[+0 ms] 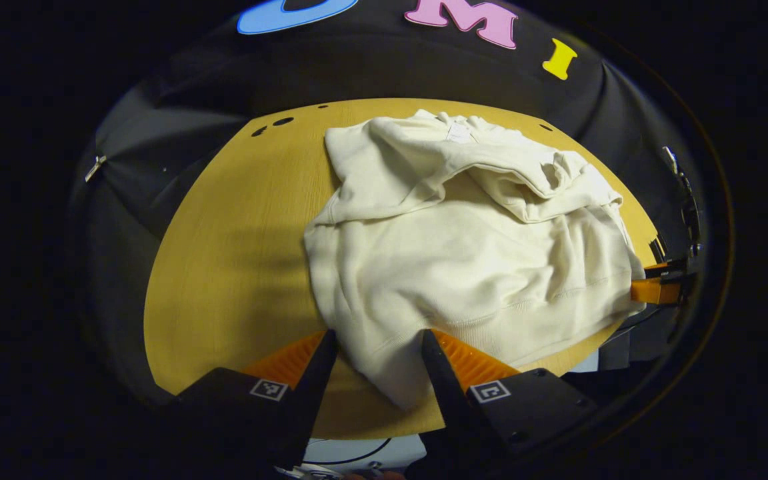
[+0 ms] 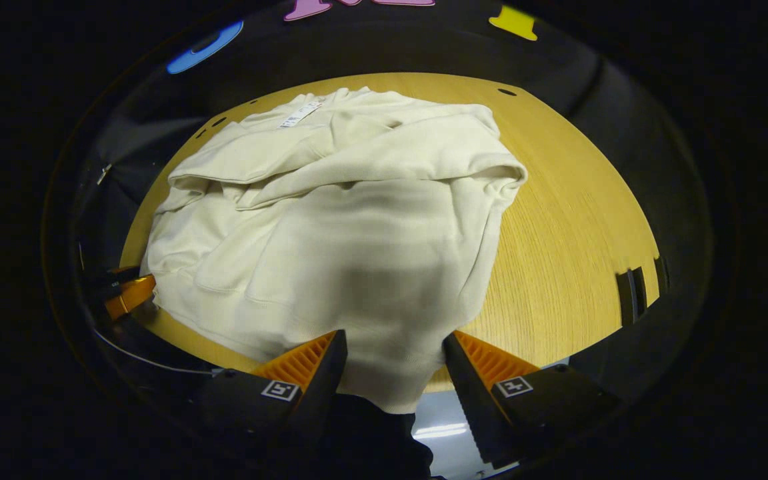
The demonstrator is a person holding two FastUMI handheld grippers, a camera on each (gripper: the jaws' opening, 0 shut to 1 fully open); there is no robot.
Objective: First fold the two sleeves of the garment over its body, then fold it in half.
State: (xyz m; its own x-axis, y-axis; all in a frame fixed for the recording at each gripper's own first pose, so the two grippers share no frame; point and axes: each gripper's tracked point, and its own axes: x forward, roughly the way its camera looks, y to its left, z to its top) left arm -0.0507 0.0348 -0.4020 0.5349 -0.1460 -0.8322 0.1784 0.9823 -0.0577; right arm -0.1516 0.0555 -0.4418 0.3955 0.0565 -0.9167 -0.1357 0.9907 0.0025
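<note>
Garment [image 1: 464, 267] collar toward far wall, hem nearest; left gripper [image 1: 377, 360], right gripper [image 2: 394, 363] spread around hem.

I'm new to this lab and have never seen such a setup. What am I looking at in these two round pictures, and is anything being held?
A person holds a two-finger gripper in each hand, and a camera rides on each. The left gripper view looks along the left gripper; the right gripper view looks along the right gripper. A cream garment, its sleeves already folded over its body, lies on a wooden table. Each gripper stands open with the garment's near hem between its fingers, not yet pinched. The orange part at the left gripper view's right edge is the other gripper.
</note>
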